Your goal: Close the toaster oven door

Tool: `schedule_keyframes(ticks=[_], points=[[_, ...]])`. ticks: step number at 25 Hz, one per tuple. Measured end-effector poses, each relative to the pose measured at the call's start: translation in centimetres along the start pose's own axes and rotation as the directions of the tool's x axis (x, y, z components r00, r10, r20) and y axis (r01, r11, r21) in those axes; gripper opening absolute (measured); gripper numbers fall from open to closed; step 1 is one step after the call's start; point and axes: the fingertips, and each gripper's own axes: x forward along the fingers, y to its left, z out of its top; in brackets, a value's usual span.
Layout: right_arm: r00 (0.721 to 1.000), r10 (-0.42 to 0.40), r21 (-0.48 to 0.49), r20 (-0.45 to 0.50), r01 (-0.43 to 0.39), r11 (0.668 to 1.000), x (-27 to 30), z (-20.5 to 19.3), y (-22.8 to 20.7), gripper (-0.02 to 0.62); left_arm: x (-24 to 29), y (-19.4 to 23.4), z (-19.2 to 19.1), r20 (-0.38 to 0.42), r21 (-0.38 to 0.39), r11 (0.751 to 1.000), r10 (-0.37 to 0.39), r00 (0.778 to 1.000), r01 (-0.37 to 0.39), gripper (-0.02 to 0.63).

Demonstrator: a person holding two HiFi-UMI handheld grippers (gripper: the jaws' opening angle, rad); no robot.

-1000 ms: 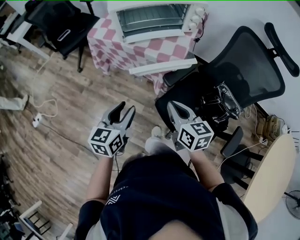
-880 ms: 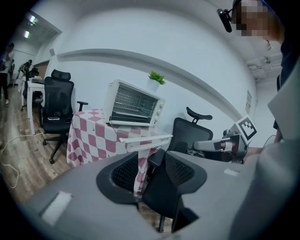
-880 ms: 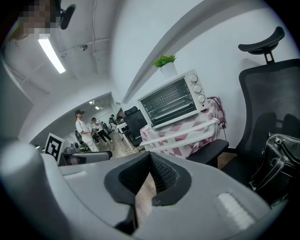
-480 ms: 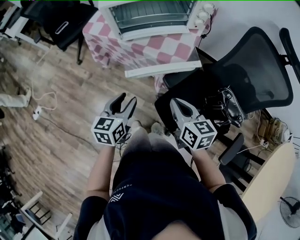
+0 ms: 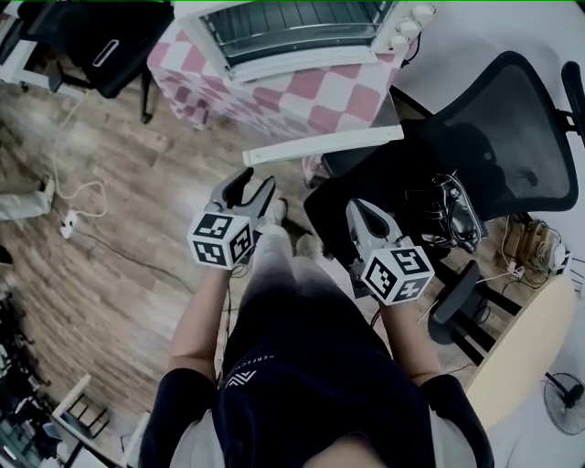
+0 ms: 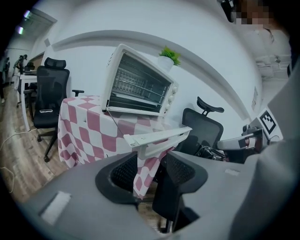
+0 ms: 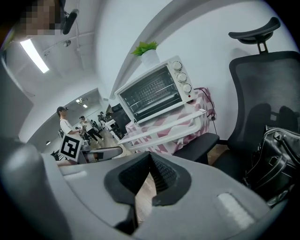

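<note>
We saw dim, cool, even light in the head view, with soft shadows on the wooden floor [image 5: 119, 274]. Both gripper views bowed strongly and went black at their corners; a ceiling strip light [image 7: 33, 55] glared at ten o'clock in the right one.

- A wood-plank floor [image 5: 119, 256] is laid throughout.
- A black mesh chair [image 5: 512, 137] is set beside a counter [image 5: 302, 99] draped in pink-and-white check.
- A white wall [image 6: 211, 61] is seen behind.

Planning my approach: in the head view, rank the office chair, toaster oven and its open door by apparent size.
1. office chair
2. toaster oven, cropped by the frame's top edge
3. open door, seen nearly edge-on as a thin bar
</note>
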Motion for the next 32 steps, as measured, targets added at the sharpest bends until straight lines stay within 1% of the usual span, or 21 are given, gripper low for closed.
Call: schedule_keyframes(ticks=[6,14,18,21,25,32], points=[[1.000,-0.025,0.016,-0.016,0.025,1.000,1.5,0.5,-0.1,0.005,2.1,1.0,0.3,-0.005,-0.012,1.000,-0.020,1.000,0.020,0.213],[0.999,-0.043,0.026,-0.013,0.043,0.999,2.6,1.1,0.0,0.005,3.8,1.4,1.3,0.021,-0.019,0.999,-0.038,0.999,0.039,0.202],[0.998,-0.055,0.031,-0.012,0.055,0.998,2.6,0.9,-0.1,0.005,3.8,1.5,1.2,0.009,-0.006,1.000,-0.029,1.000,0.029,0.184],[0.998,-0.057,0.030,-0.007,0.058,0.998,2.5,0.8,-0.1,0.005,3.4,1.6,1.6,0.019,0.000,1.000,-0.018,1.000,0.018,0.142],[0.999,-0.052,0.019,0.005,0.052,0.998,2.2,1.2,0.2,0.005,2.8,1.4,2.5,0.041,-0.008,1.000,-0.016,0.999,0.016,0.140],[1.000,-0.021,-0.002,0.019,0.021,1.000,2.3,1.9,0.9,0.004,2.0,1.2,4.0,0.072,-0.054,0.998,-0.014,0.997,0.018,0.138]])
